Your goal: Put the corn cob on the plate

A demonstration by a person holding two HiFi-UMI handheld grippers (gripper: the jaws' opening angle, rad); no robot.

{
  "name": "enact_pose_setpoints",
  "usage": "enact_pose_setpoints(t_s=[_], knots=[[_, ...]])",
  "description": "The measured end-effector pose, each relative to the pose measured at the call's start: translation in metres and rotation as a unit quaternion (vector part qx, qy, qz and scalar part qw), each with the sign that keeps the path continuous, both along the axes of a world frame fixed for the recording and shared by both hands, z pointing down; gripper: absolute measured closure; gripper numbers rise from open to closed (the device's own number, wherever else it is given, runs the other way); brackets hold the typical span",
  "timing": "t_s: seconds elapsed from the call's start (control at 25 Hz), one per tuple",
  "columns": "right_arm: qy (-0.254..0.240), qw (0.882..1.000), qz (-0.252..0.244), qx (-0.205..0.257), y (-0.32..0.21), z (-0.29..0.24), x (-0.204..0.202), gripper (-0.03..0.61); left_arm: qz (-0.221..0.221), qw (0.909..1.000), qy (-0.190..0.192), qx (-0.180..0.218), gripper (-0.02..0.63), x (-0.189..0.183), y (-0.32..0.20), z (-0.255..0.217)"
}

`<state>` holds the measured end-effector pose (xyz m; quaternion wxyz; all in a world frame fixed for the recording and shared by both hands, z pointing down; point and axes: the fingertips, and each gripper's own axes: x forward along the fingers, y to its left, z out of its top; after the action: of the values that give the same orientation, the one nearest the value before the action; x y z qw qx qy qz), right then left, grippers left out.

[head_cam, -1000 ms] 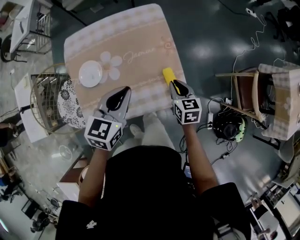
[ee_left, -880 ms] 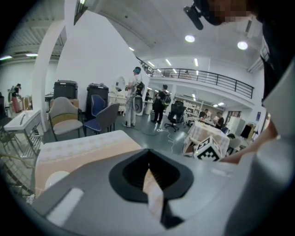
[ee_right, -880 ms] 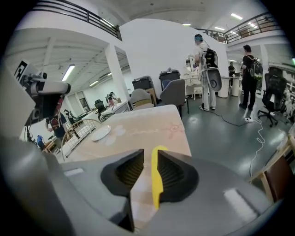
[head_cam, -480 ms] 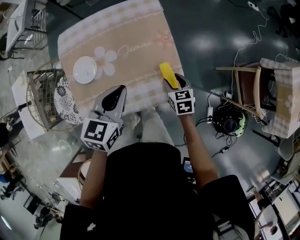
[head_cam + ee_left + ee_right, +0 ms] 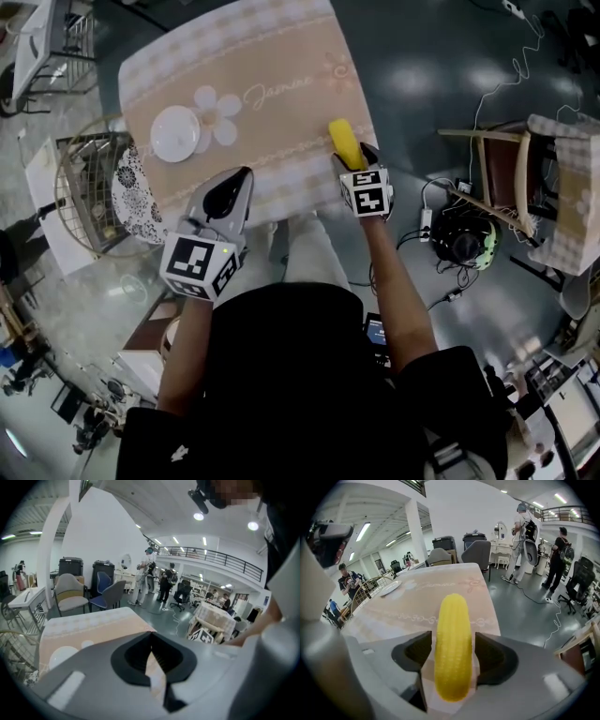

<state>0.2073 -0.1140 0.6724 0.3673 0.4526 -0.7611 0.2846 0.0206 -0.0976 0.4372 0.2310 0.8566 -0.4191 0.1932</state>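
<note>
Bumpy matt corn cob (image 5: pixel 451 639); cloth tablecloth (image 5: pixel 272 56)

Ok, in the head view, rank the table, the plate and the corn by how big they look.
1. table: by far the largest.
2. plate.
3. corn: about as long as the plate is wide, so length is a close call, but it is much narrower and looks smaller overall.

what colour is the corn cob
The corn cob is bright yellow all over, clearest in the right gripper view.
</note>
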Motion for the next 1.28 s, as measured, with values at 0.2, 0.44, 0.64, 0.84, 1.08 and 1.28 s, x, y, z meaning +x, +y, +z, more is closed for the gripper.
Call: enact_pose_setpoints(t_s=[0.2,0.44,0.64,0.84,1.08,1.28], knots=[[0.009,1.0,0.013,0.005,-0.006,0.011,0.002,0.295,0.01,0.9999,-0.005,-0.006,0.62,-0.006,-0.003,0.003],[0.021,0.999,0.026,0.026,-0.006,0.005,0.0,0.318,0.014,0.9999,-0.005,-0.009,0.62,-0.016,-0.002,0.005],[0.025,0.999,0.032,0.027,-0.005,0.004,0.0,0.334,0.016,0.9998,-0.003,-0.012,0.62,-0.024,0.0,0.006],[0.029,0.998,0.04,0.029,-0.005,0.007,0.003,0.336,0.014,0.9997,0.006,-0.017,0.62,-0.034,0.0,0.006],[0.027,0.999,0.032,0.035,-0.004,-0.002,-0.009,0.336,0.013,0.9998,0.01,-0.015,0.62,-0.046,-0.005,0.006],[0.022,0.999,0.01,0.04,-0.006,-0.016,-0.027,0.336,0.012,0.9998,0.012,-0.009,0.62,-0.051,-0.006,0.003]])
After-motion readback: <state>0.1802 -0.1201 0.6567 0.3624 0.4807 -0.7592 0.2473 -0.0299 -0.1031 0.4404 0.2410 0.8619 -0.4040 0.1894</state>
